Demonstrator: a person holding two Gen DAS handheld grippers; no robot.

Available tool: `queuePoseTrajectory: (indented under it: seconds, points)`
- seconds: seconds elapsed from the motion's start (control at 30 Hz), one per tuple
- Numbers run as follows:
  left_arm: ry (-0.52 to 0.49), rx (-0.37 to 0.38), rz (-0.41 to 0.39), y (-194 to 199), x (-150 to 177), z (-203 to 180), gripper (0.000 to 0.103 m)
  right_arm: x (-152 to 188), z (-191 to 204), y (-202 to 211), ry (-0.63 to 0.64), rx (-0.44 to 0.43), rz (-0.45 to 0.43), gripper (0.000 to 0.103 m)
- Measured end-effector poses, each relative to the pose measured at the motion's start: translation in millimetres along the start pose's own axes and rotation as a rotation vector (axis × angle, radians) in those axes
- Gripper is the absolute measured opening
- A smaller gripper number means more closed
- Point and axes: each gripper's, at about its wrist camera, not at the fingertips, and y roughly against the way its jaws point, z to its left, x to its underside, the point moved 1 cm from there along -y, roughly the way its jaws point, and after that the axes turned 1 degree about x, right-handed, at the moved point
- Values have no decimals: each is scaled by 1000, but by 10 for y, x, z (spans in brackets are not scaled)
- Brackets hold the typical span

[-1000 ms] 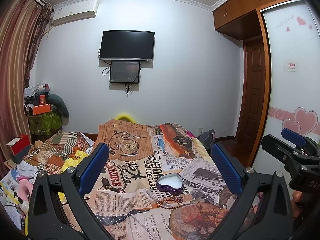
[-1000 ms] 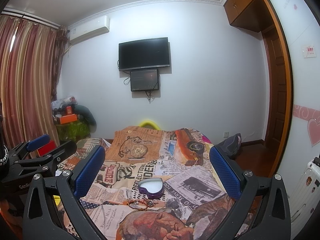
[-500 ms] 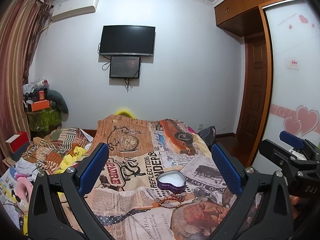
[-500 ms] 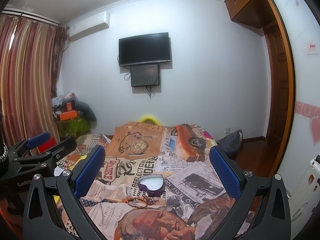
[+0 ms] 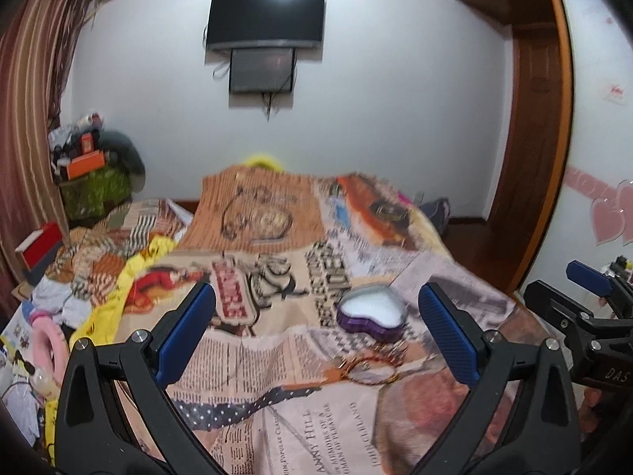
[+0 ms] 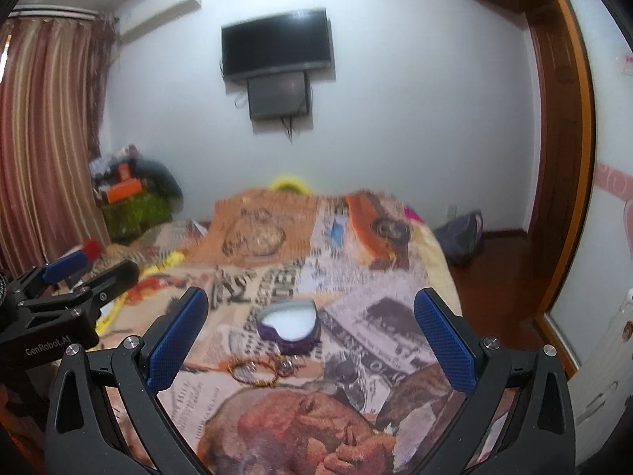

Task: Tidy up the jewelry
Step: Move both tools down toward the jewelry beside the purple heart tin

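A purple heart-shaped tin [image 5: 372, 312] [image 6: 289, 324] with a white inside lies open on the newspaper-print bedspread [image 5: 277, 376]. Just in front of it lies a beaded bracelet [image 5: 366, 368] [image 6: 253, 372] tangled with small metal pieces. My left gripper [image 5: 316, 332] hovers open above the bed, short of the tin and bracelet, nothing between its blue pads. My right gripper [image 6: 312, 336] is likewise open and empty, with the tin and bracelet ahead between its fingers. Each gripper shows at the edge of the other's view.
Crumpled clothes and a yellow cloth [image 5: 99, 308] cover the bed's left side. A cluttered stand [image 5: 95, 182] stands by the striped curtain. A dark bag [image 6: 463, 233] lies on the wooden floor at the right, near the door [image 5: 530, 126]. A television [image 5: 267, 18] hangs on the far wall.
Both grippers have tilted down and moved closer to the bed, so the tin and bracelet look larger and nearer. Both stay open and empty.
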Motion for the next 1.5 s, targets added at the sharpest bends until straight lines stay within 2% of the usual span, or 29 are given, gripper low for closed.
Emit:
queuePoseTrajectory:
  seconds: [0.07,0.13,0.17,0.3,0.37,0.5,0.63,0.77,0.9,1.03,1.17,1.3,1.5]
  points:
    - [8,-11,44,-167,84,55,103,89,-33,-173,-3,5,53,103]
    - [16,-42,86,-348,180,107,96,151,-55,-295,-9,5,93,103]
    - [16,-56,109,-427,223,128,89,180,-66,-349,-13,0,113,103]
    - [26,-60,197,-712,375,191,87,278,-78,-546,-31,-52,176,101]
    - [40,-43,232,-823,450,223,86,329,-41,-651,-27,-94,212,90]
    - [59,6,301,-1008,563,271,73,403,98,-889,26,-159,281,71]
    - [68,53,340,-1085,626,286,64,467,223,-1137,57,-254,360,48]
    - [85,96,376,-1156,677,307,49,546,352,-1344,98,-338,447,27]
    - [93,131,401,-1203,727,293,39,590,434,-1468,141,-370,494,24]
    - [89,152,420,-1227,742,276,38,645,501,-1542,188,-383,529,17]
    - [66,177,452,-1239,751,237,38,716,524,-1635,200,-381,577,16]
    - [73,197,490,-1255,793,211,38,727,504,-1671,201,-375,582,10]
    - [74,224,515,-1243,797,128,38,680,467,-1608,182,-371,545,9]
